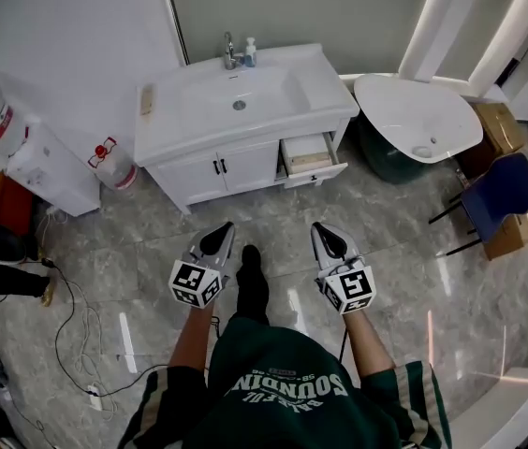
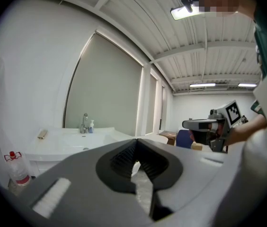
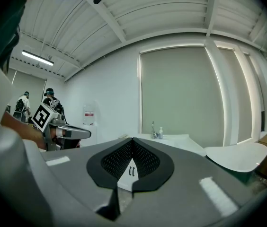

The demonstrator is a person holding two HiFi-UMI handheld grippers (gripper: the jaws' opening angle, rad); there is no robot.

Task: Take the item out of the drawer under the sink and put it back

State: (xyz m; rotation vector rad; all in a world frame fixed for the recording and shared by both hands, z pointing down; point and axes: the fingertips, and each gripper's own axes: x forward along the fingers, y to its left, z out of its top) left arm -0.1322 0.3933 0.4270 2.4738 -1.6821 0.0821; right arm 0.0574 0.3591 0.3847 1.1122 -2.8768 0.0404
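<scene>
A white sink cabinet (image 1: 245, 101) stands against the far wall. Its right-hand drawer (image 1: 311, 157) is pulled open, and a pale tan shape lies inside that I cannot make out. Both grippers hang over the floor in front of the cabinet, well short of the drawer. My left gripper (image 1: 219, 238) is shut with nothing between its jaws; in its own view the jaws (image 2: 136, 144) meet, and the sink (image 2: 72, 138) lies beyond. My right gripper (image 1: 328, 236) is also shut and empty, with its jaws (image 3: 132, 141) closed in its own view.
A faucet (image 1: 229, 52) and a soap bottle (image 1: 250, 52) stand on the sink. A water dispenser (image 1: 30, 152) and a jug (image 1: 110, 162) are to the left. A white tub (image 1: 418, 120), a blue chair (image 1: 498, 190) and cardboard boxes (image 1: 500, 124) are to the right. Cables (image 1: 77, 325) cross the floor at left.
</scene>
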